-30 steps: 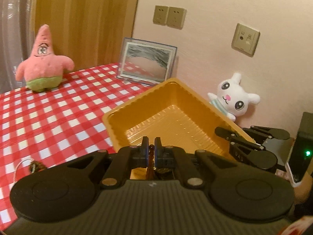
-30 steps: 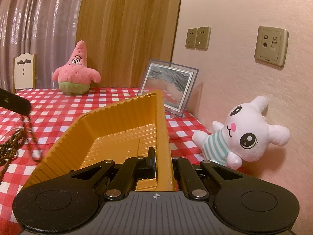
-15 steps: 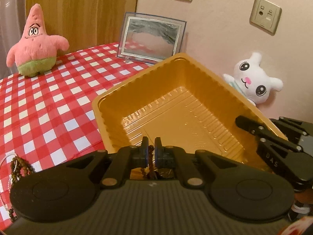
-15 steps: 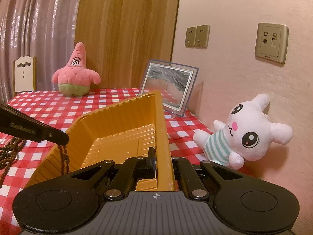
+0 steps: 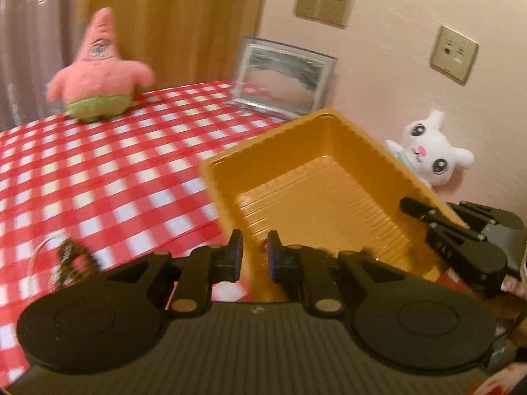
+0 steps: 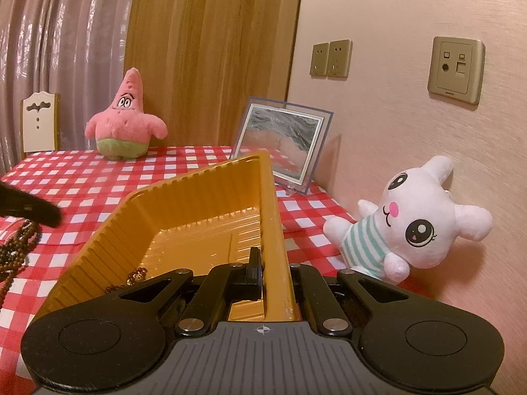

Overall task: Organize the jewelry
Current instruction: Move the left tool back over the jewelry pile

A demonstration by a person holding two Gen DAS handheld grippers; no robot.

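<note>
An orange ribbed tray (image 6: 197, 204) stands on the red-checked cloth, also seen in the left wrist view (image 5: 313, 194). A brown bead string (image 6: 135, 276) lies in its near corner. My right gripper (image 6: 270, 276) is shut on the tray's right wall, and its fingers (image 5: 428, 217) show at the rim. My left gripper (image 5: 255, 253) hovers over the tray's near left corner; its jaws are opening with nothing between them. One of the left fingers (image 6: 33, 209) shows at the left edge. More brown beads (image 5: 70, 260) lie on the cloth left of the tray (image 6: 16, 247).
A pink starfish plush (image 6: 126, 121) sits at the back of the table. A framed picture (image 6: 283, 144) leans on the wall behind the tray. A white bunny plush (image 6: 408, 227) lies right of the tray. A chair back (image 6: 39, 121) stands at far left.
The left gripper carried a brown bead string over the tray, let it drop into the near corner, parted its jaws and drew back left. The right gripper kept still on the tray wall.
</note>
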